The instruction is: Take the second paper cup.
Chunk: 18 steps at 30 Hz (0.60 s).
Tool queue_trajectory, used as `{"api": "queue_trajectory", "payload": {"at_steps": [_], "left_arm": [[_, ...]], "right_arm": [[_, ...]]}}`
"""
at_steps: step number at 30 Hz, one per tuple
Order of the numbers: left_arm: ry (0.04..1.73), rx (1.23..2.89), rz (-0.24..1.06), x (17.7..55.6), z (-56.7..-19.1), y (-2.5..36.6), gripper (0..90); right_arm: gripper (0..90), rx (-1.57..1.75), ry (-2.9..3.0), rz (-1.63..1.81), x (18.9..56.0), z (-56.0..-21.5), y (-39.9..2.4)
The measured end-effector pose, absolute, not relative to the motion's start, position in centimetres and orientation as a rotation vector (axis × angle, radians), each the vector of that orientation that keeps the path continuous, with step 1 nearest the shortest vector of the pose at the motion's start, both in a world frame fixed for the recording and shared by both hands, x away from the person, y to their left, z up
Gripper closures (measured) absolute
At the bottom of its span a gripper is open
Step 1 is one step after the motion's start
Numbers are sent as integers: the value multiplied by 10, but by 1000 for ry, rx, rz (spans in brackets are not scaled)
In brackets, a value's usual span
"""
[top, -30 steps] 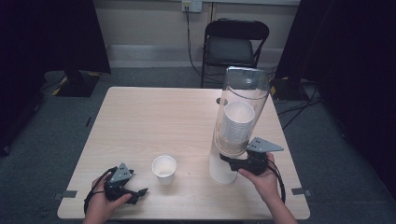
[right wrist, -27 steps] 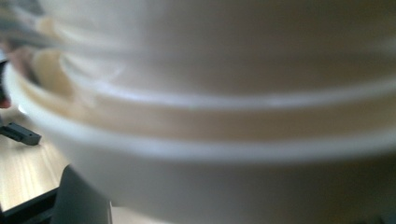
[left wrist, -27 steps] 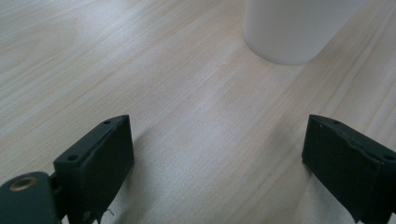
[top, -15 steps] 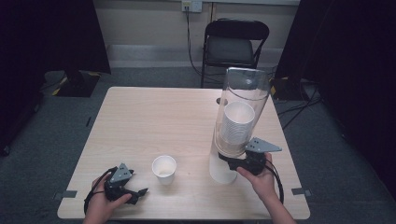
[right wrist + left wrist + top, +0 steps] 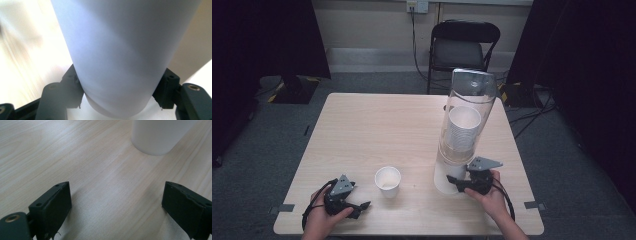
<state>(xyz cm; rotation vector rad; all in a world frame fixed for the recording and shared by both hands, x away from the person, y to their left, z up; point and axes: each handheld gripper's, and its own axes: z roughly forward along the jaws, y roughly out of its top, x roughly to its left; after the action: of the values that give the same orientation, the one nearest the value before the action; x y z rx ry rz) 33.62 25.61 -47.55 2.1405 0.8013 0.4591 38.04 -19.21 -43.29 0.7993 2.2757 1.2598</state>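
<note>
right tool [image 5: 120, 100]: clamped on white cup [image 5: 125, 55] | left tool [image 5: 117, 202]: spread, empty, beside small cup [image 5: 388, 181]

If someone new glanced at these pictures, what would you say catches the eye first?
Most striking is the tall clear cup dispenser at the table's right, holding a stack of white cups. The right claw clamps the bottom cup under it. A lone paper cup stands near the front edge, by the open left claw.
</note>
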Motion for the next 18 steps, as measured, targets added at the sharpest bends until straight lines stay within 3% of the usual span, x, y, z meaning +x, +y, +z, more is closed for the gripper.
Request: {"api": "queue_trajectory", "payload": {"at_steps": [18], "left_arm": [[801, 2141, 459, 336, -476, 256, 84]], "right_arm": [[351, 753, 2338, 1281, 380, -434, -203]]}}
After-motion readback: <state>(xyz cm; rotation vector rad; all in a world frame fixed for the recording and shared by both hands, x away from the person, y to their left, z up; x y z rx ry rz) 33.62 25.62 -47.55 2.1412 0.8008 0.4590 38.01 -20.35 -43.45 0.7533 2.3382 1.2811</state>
